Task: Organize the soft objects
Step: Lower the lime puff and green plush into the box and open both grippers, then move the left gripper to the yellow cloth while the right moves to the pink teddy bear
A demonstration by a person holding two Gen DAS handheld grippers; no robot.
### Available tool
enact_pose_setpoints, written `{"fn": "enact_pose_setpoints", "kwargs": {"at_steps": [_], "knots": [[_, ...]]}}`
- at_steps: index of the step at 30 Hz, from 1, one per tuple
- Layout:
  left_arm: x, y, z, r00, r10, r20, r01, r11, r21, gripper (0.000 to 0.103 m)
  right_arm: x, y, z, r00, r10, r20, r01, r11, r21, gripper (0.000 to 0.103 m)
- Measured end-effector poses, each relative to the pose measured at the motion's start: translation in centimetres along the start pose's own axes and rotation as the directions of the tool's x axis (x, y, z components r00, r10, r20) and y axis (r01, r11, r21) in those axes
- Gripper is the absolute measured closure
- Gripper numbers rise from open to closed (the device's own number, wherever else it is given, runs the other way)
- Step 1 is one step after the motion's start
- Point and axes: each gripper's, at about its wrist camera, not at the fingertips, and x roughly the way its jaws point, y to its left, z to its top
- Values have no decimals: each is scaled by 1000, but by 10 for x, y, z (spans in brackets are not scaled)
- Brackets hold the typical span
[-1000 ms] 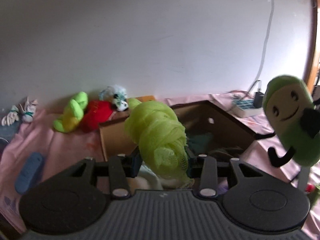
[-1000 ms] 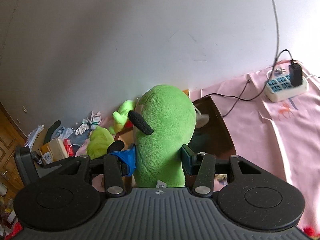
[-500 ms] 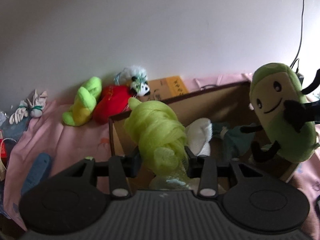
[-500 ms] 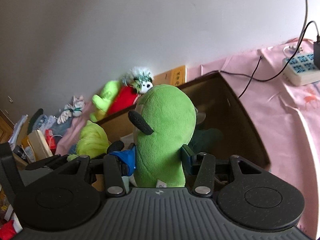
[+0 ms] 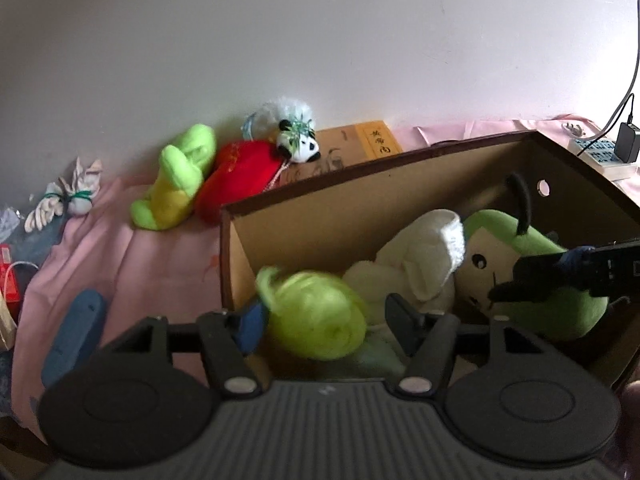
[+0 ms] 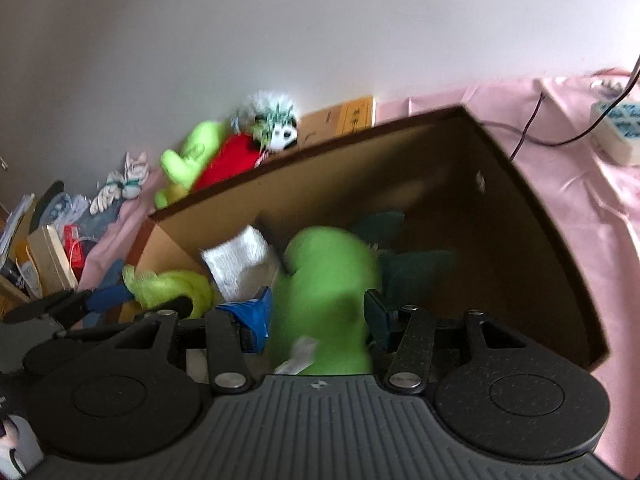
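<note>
The mesh puff (image 5: 316,320), towel (image 5: 416,264) and plush (image 5: 552,280) lie left to right in the box (image 5: 360,208). Behind the box, more toys (image 5: 240,172) lie against the wall (image 5: 320,40).

The yellow-green mesh puff (image 5: 316,316) is smeared by motion in the left wrist view, and the green plush (image 6: 328,292) is just as blurred in the right wrist view, so whether either pad touches them cannot be told. The box (image 5: 304,216) hides its own floor under the toys, and the dark teal cloth (image 6: 416,268) behind the plush is too dim to identify. The power strip (image 6: 616,128) is cut off by the picture's right edge.
</note>
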Motion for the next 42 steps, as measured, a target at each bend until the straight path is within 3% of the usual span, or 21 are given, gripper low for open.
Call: {"fn": "enact_pose_setpoints", "kwargs": {"at_steps": [8,23,42], "knots": [[-24,5,-4,1000,-2,10,3,996,-86,35,-41,-5,-5,998,-4,70,1,999,35,67],[-98,7,-29,998,-13,55,21,990,-139,35,-103,17,-47,991,-53,122,63,995,-78,67],[-128,-5,-71,998,-42,-47,36,991,-127,33,-128,25,-99,994,-76,83,81,995,-58,67]]}}
